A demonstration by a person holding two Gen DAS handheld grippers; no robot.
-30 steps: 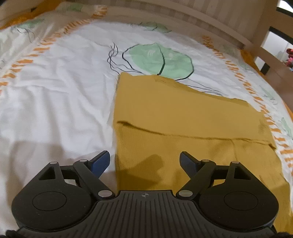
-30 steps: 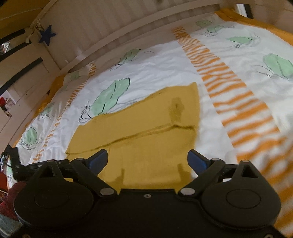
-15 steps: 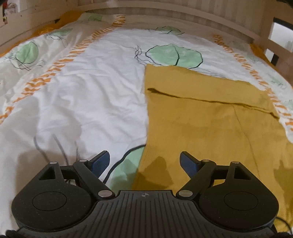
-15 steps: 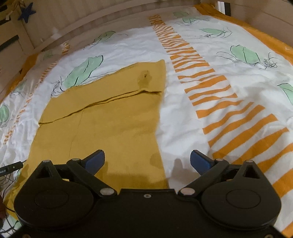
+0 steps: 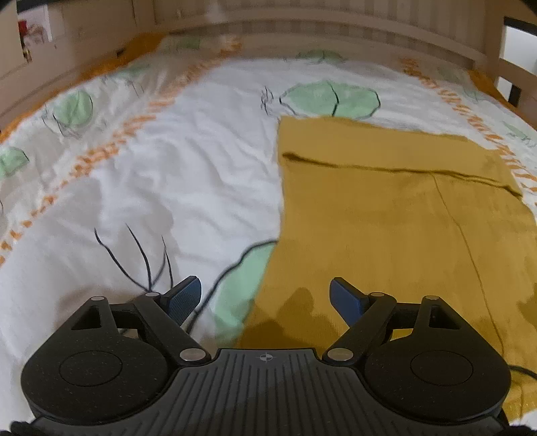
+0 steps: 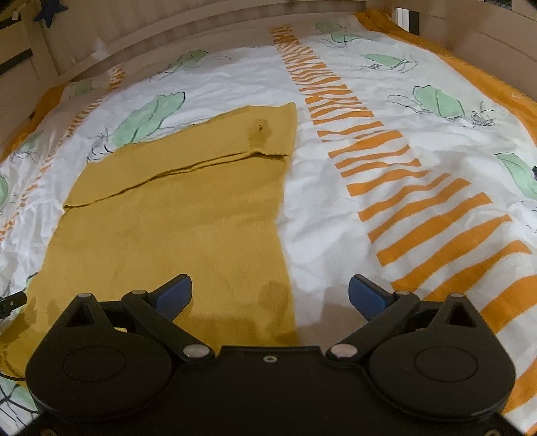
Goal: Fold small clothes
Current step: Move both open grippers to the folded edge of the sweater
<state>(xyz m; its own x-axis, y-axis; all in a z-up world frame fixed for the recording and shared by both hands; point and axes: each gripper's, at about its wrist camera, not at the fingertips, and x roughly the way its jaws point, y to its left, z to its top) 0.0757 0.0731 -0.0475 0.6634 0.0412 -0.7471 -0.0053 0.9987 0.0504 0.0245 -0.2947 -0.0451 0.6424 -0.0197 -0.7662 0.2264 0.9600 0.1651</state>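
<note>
A mustard-yellow knit garment (image 5: 386, 214) (image 6: 188, 218) lies flat on the bed, with a strip at its far end folded over along a crosswise crease. My left gripper (image 5: 265, 296) hangs open above the garment's near left edge, nothing between its blue pads. In the right wrist view my right gripper (image 6: 270, 295) is open too, straddling the garment's near right edge with nothing held. Neither gripper touches the cloth.
The bedspread (image 5: 174, 174) (image 6: 386, 187) is white with green leaf prints and orange stripes. A wooden bed rail (image 5: 335, 33) (image 6: 201, 30) curves round the far side. A dark cable end (image 6: 11, 302) lies at the garment's left edge.
Both grippers have drawn back toward the near end of the garment, so more of it and its far fold show. Their jaws stayed open. The garment has not moved.
</note>
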